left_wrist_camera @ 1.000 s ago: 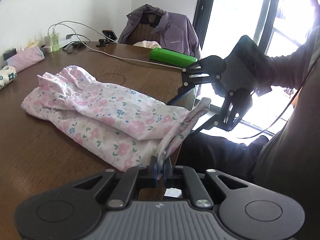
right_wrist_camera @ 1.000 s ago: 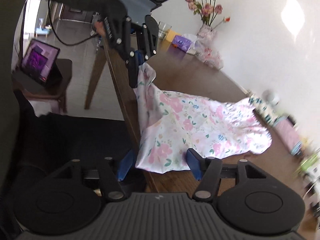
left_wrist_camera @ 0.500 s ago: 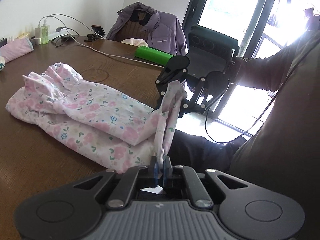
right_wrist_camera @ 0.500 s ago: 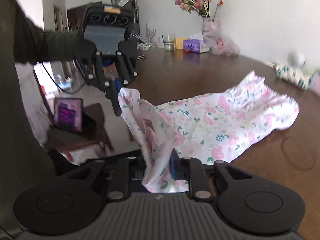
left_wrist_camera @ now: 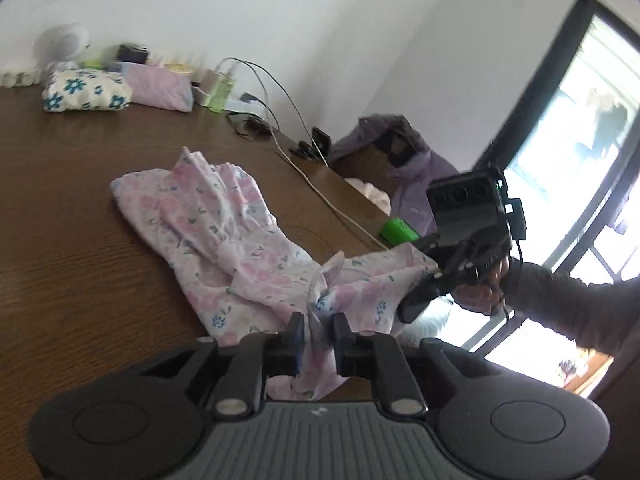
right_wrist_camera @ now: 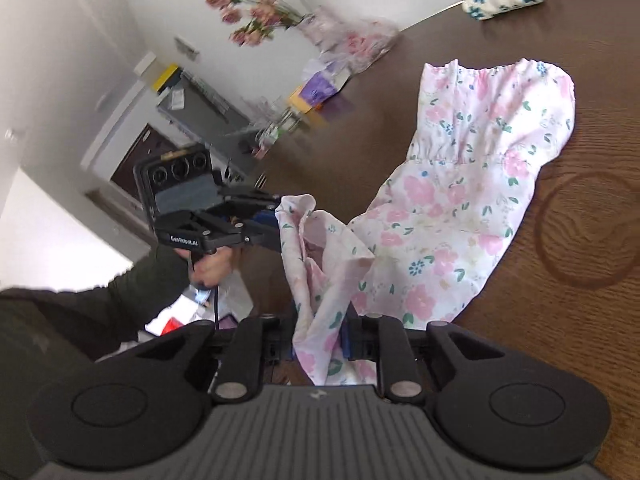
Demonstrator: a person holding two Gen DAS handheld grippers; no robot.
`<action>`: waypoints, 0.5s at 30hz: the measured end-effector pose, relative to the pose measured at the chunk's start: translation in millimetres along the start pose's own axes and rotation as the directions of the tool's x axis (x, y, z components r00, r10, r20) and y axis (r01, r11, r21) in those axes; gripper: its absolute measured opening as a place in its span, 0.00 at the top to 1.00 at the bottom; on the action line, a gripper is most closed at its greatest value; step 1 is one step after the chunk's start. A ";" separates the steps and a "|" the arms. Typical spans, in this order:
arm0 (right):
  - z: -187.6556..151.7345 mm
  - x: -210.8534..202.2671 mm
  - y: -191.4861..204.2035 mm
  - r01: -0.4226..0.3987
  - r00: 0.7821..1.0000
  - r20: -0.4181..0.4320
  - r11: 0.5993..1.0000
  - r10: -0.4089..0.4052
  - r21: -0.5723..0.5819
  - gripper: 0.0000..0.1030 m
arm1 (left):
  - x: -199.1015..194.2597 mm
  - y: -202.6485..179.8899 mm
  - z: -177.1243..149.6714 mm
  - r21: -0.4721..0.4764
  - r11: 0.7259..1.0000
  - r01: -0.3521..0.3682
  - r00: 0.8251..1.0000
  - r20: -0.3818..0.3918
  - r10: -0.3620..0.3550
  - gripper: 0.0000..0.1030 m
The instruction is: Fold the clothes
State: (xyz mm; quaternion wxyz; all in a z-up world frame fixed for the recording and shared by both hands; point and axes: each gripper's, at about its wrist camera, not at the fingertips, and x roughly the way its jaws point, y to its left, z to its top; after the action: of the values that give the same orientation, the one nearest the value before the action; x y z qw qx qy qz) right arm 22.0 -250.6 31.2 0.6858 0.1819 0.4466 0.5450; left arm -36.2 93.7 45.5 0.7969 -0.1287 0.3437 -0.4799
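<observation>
A pink floral garment (left_wrist_camera: 224, 240) lies lengthwise on the brown wooden table (left_wrist_camera: 60, 208); it also shows in the right wrist view (right_wrist_camera: 472, 184). My left gripper (left_wrist_camera: 318, 336) is shut on one corner of its near hem. My right gripper (right_wrist_camera: 320, 332) is shut on the other hem corner. Both hold the hem lifted above the table's near edge, with slack cloth between them. The right gripper shows in the left wrist view (left_wrist_camera: 428, 284), the left gripper in the right wrist view (right_wrist_camera: 276, 228). The gathered waistband end rests on the table.
A folded blue-flowered cloth (left_wrist_camera: 86, 90), a pink pouch (left_wrist_camera: 160, 90), chargers and a cable (left_wrist_camera: 304, 168) lie at the far side. A green box (left_wrist_camera: 398, 230) lies by a chair with a purple jacket (left_wrist_camera: 404, 160). A flower vase (right_wrist_camera: 320, 28) stands at the other end.
Both grippers have risen and swung with the hem corners, lifting the garment's near end higher over the table. The right gripper, open one second ago, has shut on the cloth.
</observation>
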 end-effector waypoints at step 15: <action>-21.3 1.9 49.1 -0.066 0.994 -0.101 0.941 0.034 -0.332 0.87 | 41.5 -99.9 -64.3 0.793 0.606 -0.057 0.994 -0.009 0.105 0.17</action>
State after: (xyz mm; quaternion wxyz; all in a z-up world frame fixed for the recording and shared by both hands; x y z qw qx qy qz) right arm -23.9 -237.2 55.2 0.6709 0.0482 0.3743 0.6384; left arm -134.3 15.8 34.4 0.7828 0.2652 0.1235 -0.5492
